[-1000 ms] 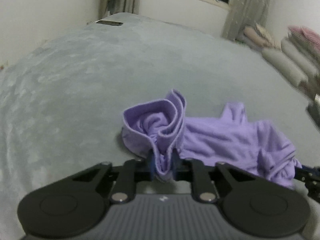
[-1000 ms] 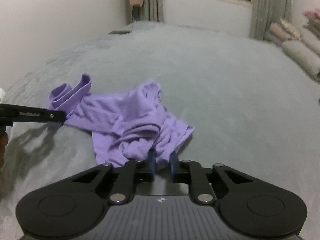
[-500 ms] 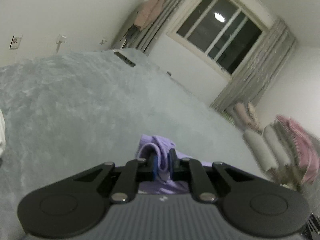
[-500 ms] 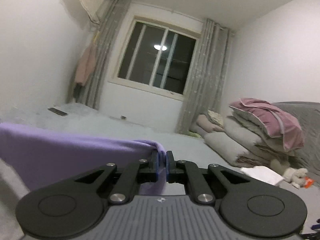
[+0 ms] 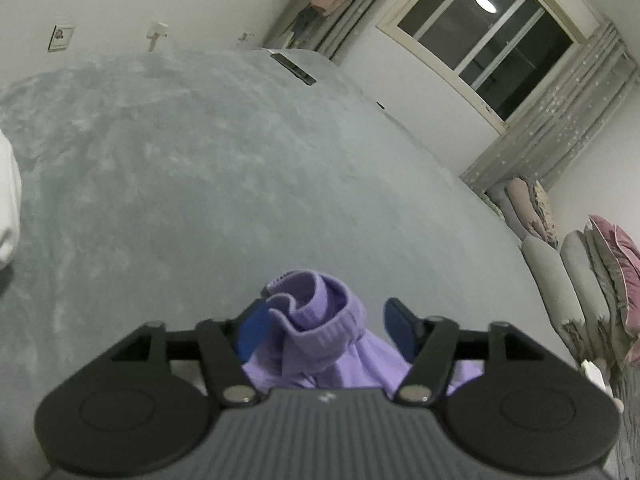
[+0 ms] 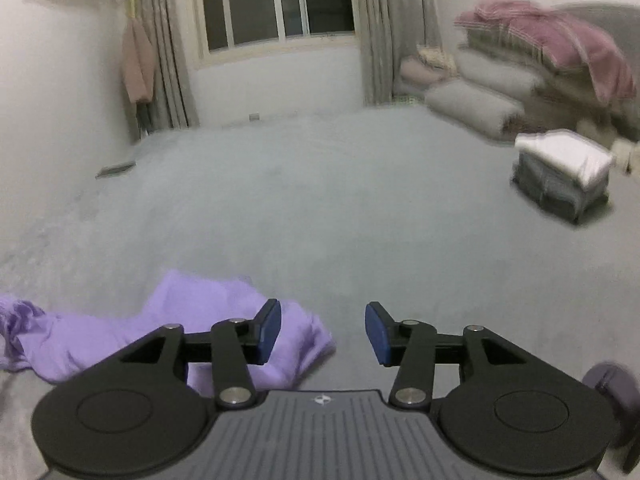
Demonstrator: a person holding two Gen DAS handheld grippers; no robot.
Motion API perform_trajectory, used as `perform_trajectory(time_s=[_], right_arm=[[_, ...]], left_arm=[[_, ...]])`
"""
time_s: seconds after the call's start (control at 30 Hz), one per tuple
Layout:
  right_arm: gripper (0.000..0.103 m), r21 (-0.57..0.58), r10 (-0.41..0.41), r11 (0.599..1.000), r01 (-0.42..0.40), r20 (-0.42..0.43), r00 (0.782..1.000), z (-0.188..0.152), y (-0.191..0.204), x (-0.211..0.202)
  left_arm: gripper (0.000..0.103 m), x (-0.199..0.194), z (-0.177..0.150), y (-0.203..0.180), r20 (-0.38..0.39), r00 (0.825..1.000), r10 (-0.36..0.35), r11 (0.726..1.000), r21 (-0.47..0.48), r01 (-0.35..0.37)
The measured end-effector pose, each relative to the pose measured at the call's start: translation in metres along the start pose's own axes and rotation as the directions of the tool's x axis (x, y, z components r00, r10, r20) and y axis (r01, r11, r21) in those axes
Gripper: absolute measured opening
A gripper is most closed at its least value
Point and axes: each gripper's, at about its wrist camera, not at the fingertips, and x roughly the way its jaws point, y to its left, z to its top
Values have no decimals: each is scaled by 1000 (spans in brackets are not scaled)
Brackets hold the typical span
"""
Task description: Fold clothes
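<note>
On the grey bed (image 5: 240, 184), your left gripper (image 5: 324, 330) has just spread, the purple garment (image 5: 320, 320) loose between its pads; your right gripper (image 6: 322, 330) has just opened beside the cloth, gripping nothing

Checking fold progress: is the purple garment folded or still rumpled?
Rumpled: the purple garment lies bunched and creased on the grey bed cover.

purple garment (image 5: 320, 344) mostly hidden behind gripper body; pink bedding pile (image 6: 560, 40) motion-blurred; white cloth (image 5: 8, 208) cut off left.
</note>
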Motion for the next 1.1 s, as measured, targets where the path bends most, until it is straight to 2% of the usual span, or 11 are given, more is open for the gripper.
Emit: perform_trajectory(time_s=[0.1,0.13,0.2,0.27,0.4,0.5,0.67,0.8,0.87,1.0,1.1], right_arm=[[46,20,40,999,-39,-63,997,-2,-6,9],[46,32,57,998,-54,-72,996,-4,-7,12],[27,21,101,995,-99,-91,991,-4,-2,17],[2,-41,100,994,-104,-94,991,-6,9,14],[2,-67,32,998,-20,177,984,5,17,-29],[2,-46,56,998,-39,450,892,15,22,-84],[10,-135,112,986,-95,123,986,4,34,-44],[40,-246,36,968,-45,-42,998,-12,40,-9],[49,-207,30,977,-46,-78,997,-13,33,-4],[49,-198,50,977,-72,-115,992,-19,26,5],[12,-253,57,964,-87,-123,991,-28,32,6]], left_arm=[[66,10,-2,-5,15,999,29,996,82,-30],[42,14,-5,-8,10,999,45,991,126,-46],[12,21,-9,-13,-12,997,76,978,195,-72],[9,12,-7,-16,21,999,36,982,184,-39],[8,-45,9,-25,218,949,-226,967,168,191],[9,-75,12,-30,281,892,-356,928,220,301],[14,-45,-3,-35,85,974,-212,947,263,183],[54,-36,0,-23,55,984,-167,972,177,155],[59,-31,3,-16,32,986,-162,978,137,156],[67,3,-4,-11,-38,996,-83,980,178,89],[54,17,-25,-23,-58,998,-27,962,271,42]])
